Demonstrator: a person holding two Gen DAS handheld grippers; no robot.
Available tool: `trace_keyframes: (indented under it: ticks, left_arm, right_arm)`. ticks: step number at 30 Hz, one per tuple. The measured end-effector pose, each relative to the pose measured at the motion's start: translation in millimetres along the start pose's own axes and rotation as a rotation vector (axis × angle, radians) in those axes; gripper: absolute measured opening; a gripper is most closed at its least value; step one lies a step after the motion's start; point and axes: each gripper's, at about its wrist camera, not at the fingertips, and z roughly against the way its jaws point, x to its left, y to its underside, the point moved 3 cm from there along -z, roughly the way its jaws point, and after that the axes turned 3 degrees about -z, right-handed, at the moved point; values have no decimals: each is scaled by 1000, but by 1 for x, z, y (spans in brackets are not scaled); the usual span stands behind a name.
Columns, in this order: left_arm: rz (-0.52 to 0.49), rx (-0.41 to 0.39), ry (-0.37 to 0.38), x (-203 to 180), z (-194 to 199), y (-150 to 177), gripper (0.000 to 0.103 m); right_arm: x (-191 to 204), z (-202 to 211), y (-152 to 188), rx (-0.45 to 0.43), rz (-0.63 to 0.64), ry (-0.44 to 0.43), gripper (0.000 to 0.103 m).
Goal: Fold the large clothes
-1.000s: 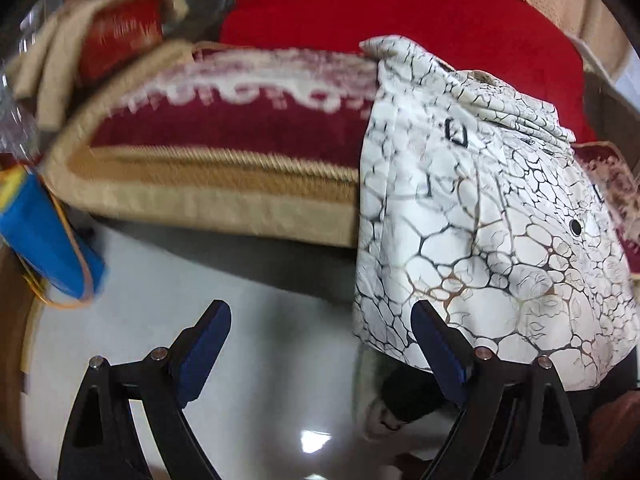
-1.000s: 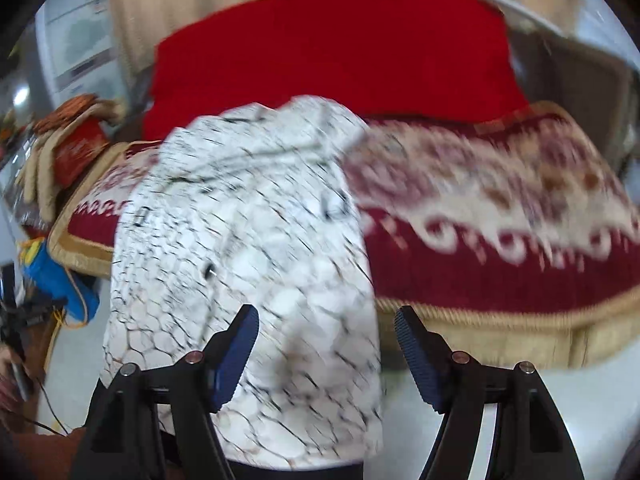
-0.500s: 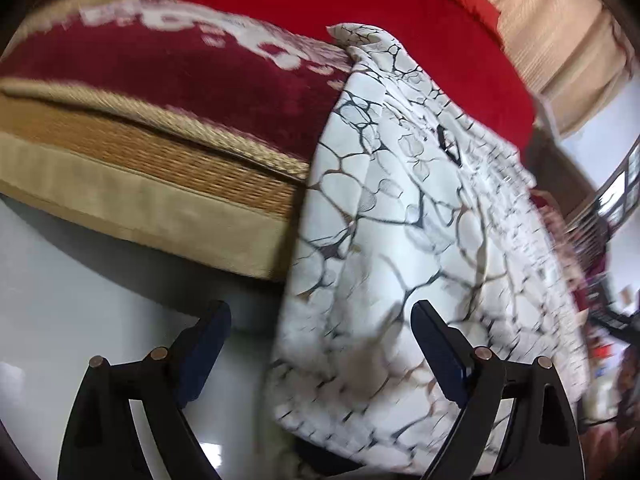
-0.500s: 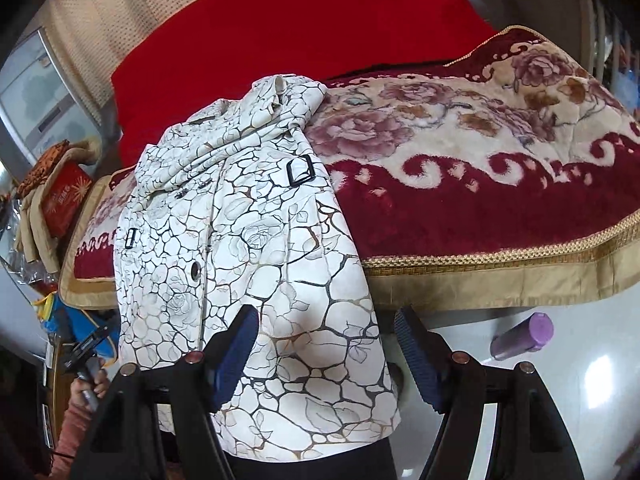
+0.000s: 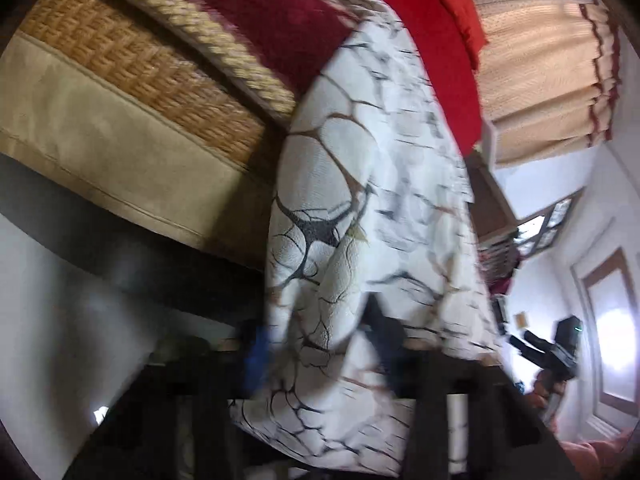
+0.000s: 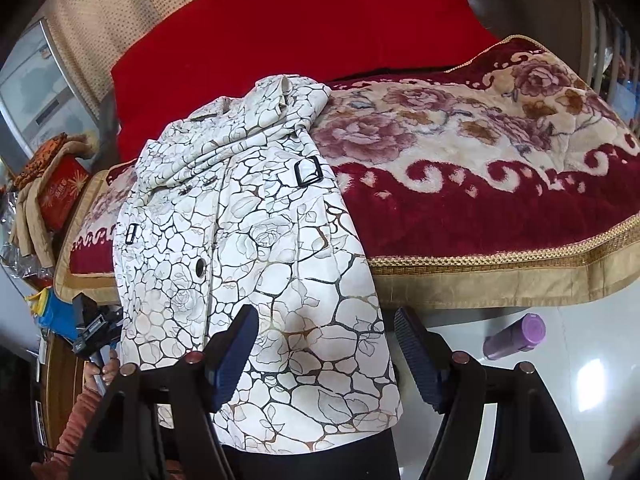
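Note:
A white coat (image 6: 256, 240) with a dark cracked-stone print and black buckles hangs over the bed's front edge, its hem near the floor. In the blurred left wrist view the coat (image 5: 352, 184) fills the middle. My left gripper (image 5: 318, 344) is closing on its lower left edge, and a fold of the cloth bulges between the blue pads. The right wrist view shows that gripper (image 6: 92, 328) at the coat's left side, held in a hand (image 6: 102, 368). My right gripper (image 6: 324, 356) stands open just in front of the hem's right part, its pads wide apart.
The bed carries a dark red flowered blanket (image 6: 480, 184) with a gold woven border, and a plain red cover (image 6: 300, 28) behind. A purple bottle (image 6: 514, 336) lies on the glossy white floor at the right. A blue object (image 6: 56, 316) and a red box (image 6: 62, 192) sit at the left.
The left gripper dropped and swung in close to the coat's lower edge, and its wide jaws have narrowed onto the cloth. The right gripper has stayed put and open since half a second ago.

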Motion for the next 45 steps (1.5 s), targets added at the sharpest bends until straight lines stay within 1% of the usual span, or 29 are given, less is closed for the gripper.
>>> trace_keyframes:
  ticks: [2, 5, 7, 8, 9, 10, 11, 13, 17, 19, 20, 21, 23, 24, 25, 26, 27, 28, 29, 32, 34, 35, 36, 37, 38, 41, 43, 44, 45]
  left_arm:
    - [-70, 5, -4, -18, 5, 3, 14]
    - [-156, 4, 29, -47, 17, 4, 14]
    - [-178, 4, 38, -57, 22, 3, 15]
    - [-183, 5, 36, -61, 24, 4, 23]
    - [-176, 13, 43, -64, 25, 3, 46]
    - [-155, 31, 64, -66, 25, 3, 61]
    - [-138, 40, 78, -65, 23, 0, 82]
    - [-111, 56, 115, -66, 17, -1, 83]
    - [-116, 61, 105, -72, 12, 0, 79]
    - [-116, 62, 105, -77, 10, -1, 59]
    - [-117, 65, 95, -78, 11, -1, 45]
    - [-122, 67, 87, -78, 14, 1, 38]
    - [-142, 61, 73, -86, 15, -1, 36]
    - [-149, 58, 70, -89, 16, -2, 36]
    - [-158, 56, 65, -90, 20, -2, 36]
    - [-169, 58, 53, -93, 19, -2, 37]
    - [-181, 65, 25, -96, 17, -2, 50]
    - [-180, 79, 7, -94, 16, 0, 61]
    - [-170, 102, -7, -93, 11, 3, 75]
    - [-167, 116, -30, -90, 0, 6, 75]
    - [-160, 108, -29, -89, -1, 6, 54]
    - [-163, 108, -30, -91, -1, 5, 28]
    - [-169, 106, -50, -93, 0, 3, 13]
    - [-174, 109, -68, -95, 2, 1, 8]
    - [-184, 111, -82, -98, 5, -2, 6]
    - [-239, 78, -77, -114, 19, -8, 7]
    - [-271, 73, -100, -124, 22, -11, 7]
    - [-284, 90, -115, -124, 20, -11, 7]
    - [-285, 115, -131, -122, 16, -10, 12]
  right_arm:
    - [-4, -3, 1, 11, -12, -15, 74]
    - [-12, -12, 4, 34, -29, -22, 74]
    - [-17, -22, 7, 57, -36, -33, 74]
    - [-20, -29, 9, 69, -38, -40, 74]
    - [-22, -34, 11, 75, -38, -44, 74]
    - [-25, -41, 13, 83, -42, -59, 74]
    - [-30, -48, 15, 90, -53, -84, 74]
    - [-41, -63, 17, 99, -103, -152, 76]
    - [-62, -86, 15, 124, -219, -253, 77]
    - [-66, -93, 13, 145, -268, -320, 77]
    - [-65, -94, 12, 145, -273, -337, 77]
    - [-62, -93, 10, 135, -260, -346, 77]
    - [-50, -87, 8, 108, -203, -359, 76]
    - [-41, -83, 7, 99, -156, -356, 74]
    - [-33, -80, 7, 97, -118, -349, 63]
    - [-26, -77, 7, 100, -84, -343, 41]
    - [-16, -73, 9, 100, -31, -320, 33]
    - [-9, -69, 10, 85, 9, -282, 29]
    - [-2, -63, 11, 71, 53, -261, 26]
    - [15, -49, 14, 52, 106, -278, 26]
    - [19, -49, 14, 56, 119, -270, 26]
    - [22, -51, 14, 60, 127, -256, 20]
    - [26, -50, 13, 59, 138, -250, 16]
    - [28, -47, 13, 53, 153, -248, 12]
    - [31, -45, 10, 44, 165, -248, 8]
    - [42, -30, 0, -5, 183, -303, 6]
    - [50, -24, -6, -13, 199, -332, 6]
    - [53, -26, -8, -1, 223, -303, 6]
    - [54, -31, -7, 17, 236, -270, 6]
